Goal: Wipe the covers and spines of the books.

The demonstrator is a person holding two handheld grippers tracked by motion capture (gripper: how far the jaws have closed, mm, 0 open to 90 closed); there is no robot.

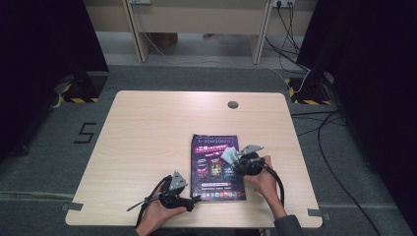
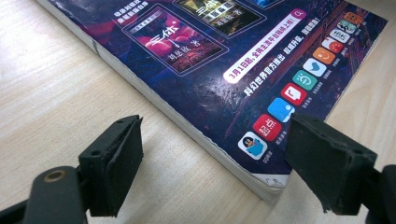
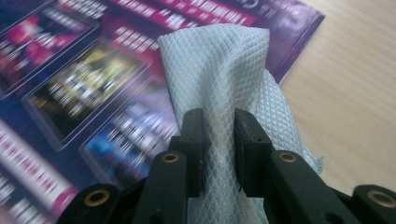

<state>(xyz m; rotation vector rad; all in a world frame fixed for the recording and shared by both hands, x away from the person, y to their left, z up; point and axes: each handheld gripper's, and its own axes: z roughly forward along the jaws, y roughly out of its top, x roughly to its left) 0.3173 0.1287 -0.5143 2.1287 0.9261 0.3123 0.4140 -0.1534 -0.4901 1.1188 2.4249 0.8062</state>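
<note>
Pale blue-white cloth (image 3: 224, 70) with a woven diamond pattern is pinched between the jaws of the right gripper (image 3: 219, 154), which are drawn narrow around a bunched fold; the rest of the cloth stands up past the jaw tips. In the high view the cloth (image 1: 229, 155) is seen at the 9 o'clock side of the right gripper (image 1: 235, 158), over the right part of a magazine (image 1: 209, 162). The magazine, dark purple and blue with printed panels and a row of coloured icons, is laid flat on the light wooden table (image 1: 147, 128), somewhat toward 4 o'clock from the table's centre.

The left gripper (image 1: 195, 200) is held at the magazine's near left corner, at about 7 o'clock from its middle. In the left gripper view its jaws are spread wide, with nothing between them but the corner of the magazine (image 2: 224, 74) and bare table (image 2: 56, 93); whether the right jaw is touching the cover cannot be told.
</note>
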